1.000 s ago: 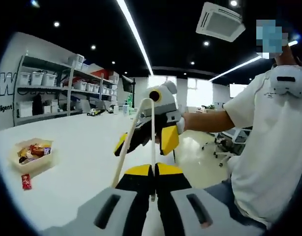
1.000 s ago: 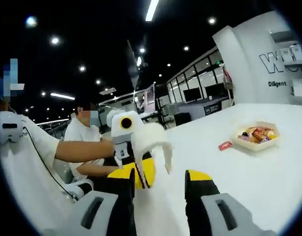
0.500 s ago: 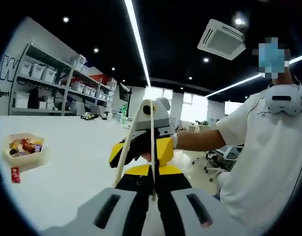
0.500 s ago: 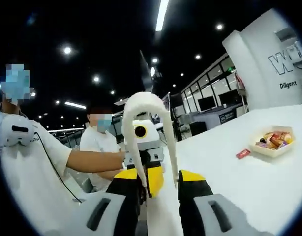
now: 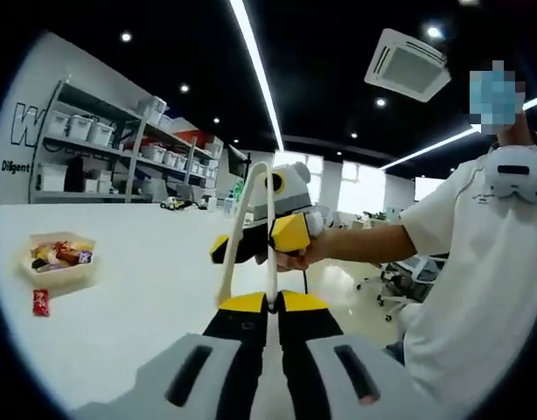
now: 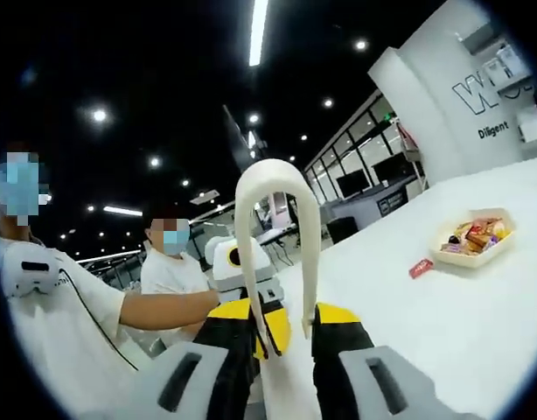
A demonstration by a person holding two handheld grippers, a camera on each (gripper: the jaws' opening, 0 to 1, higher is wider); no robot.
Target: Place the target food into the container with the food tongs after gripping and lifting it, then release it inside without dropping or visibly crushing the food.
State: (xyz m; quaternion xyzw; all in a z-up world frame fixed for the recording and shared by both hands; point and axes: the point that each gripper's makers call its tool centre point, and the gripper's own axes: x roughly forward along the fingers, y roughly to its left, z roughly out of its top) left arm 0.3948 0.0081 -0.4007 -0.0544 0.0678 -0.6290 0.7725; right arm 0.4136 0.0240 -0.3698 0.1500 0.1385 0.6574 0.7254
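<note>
Cream food tongs stand upright between my two grippers. My left gripper is shut on one arm of the tongs, and the other arm runs outside its jaws. In the right gripper view the tongs arch upward, and my right gripper is closed on both arms, one pad against each. The right gripper faces the left one, held by a hand. A shallow cream container of wrapped snacks sits on the table, also visible as the container. A red packet lies beside it, the same red packet.
The wide white table stretches away from both grippers. Shelves with storage bins line the far wall. A person in a white shirt holds the grippers. Behind them sits another person.
The right gripper's jaws stood wide a second ago and have narrowed onto the tongs' two arms. Both views have shifted with the hands. The left gripper keeps its hold.
</note>
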